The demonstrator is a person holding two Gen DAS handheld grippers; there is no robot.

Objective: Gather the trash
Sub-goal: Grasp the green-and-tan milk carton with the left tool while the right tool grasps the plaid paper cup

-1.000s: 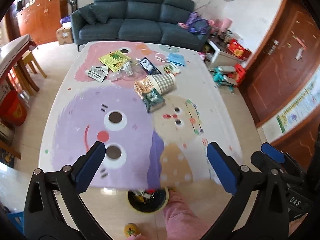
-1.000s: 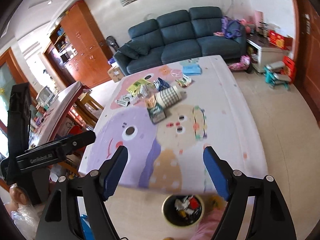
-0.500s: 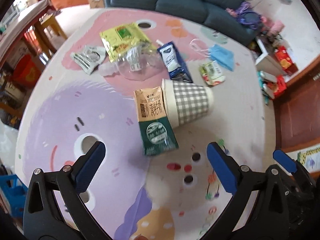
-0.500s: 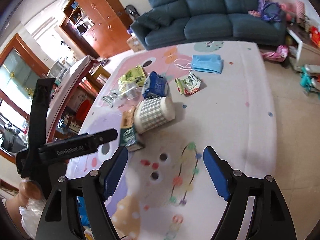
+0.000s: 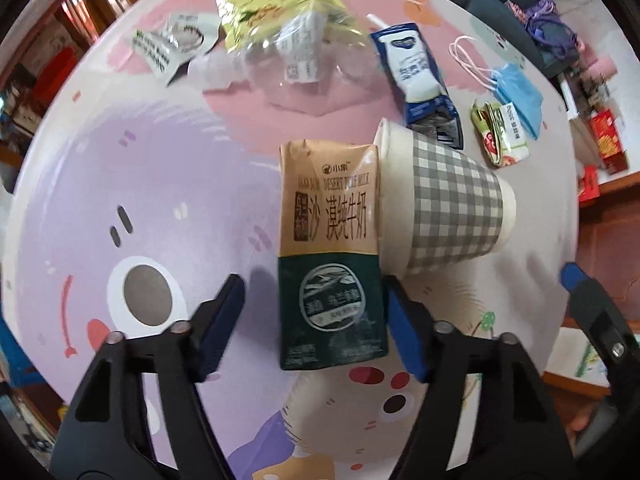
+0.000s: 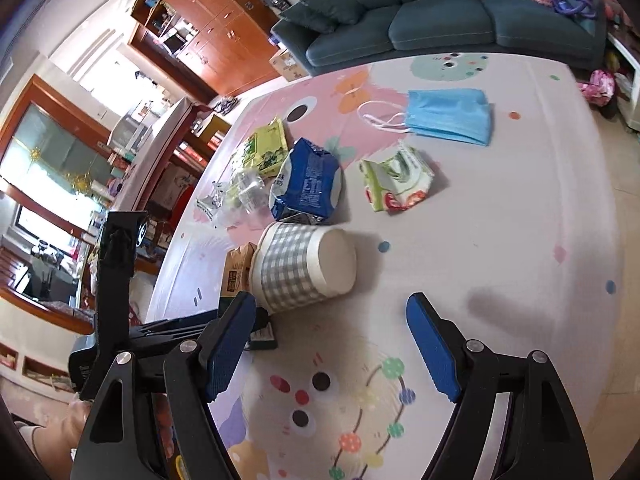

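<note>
A tan and dark green milk carton [image 5: 330,248] lies flat on the cartoon play mat [image 5: 120,168]. My left gripper [image 5: 314,320] is open and straddles the carton's green end: the right finger [image 5: 404,332] is almost against its edge, the left finger [image 5: 222,320] stands off with a gap. A grey checked paper cup [image 5: 448,200] lies on its side against the carton. In the right wrist view the cup [image 6: 304,268] sits just beyond my open, empty right gripper [image 6: 332,344], with the carton [image 6: 238,268] behind it.
More litter lies further up the mat: a blue pouch [image 5: 416,76], a blue face mask [image 5: 516,92], a green and red wrapper [image 5: 500,136], a yellow-green packet [image 5: 272,4], clear plastic [image 5: 304,64] and a silver wrapper [image 5: 172,44]. A dark sofa [image 6: 440,12] stands behind the mat.
Both grippers have dropped from high above the mat down to the litter. The left one now straddles the carton and its fingers stand closer together. The waste bin has left the view.
</note>
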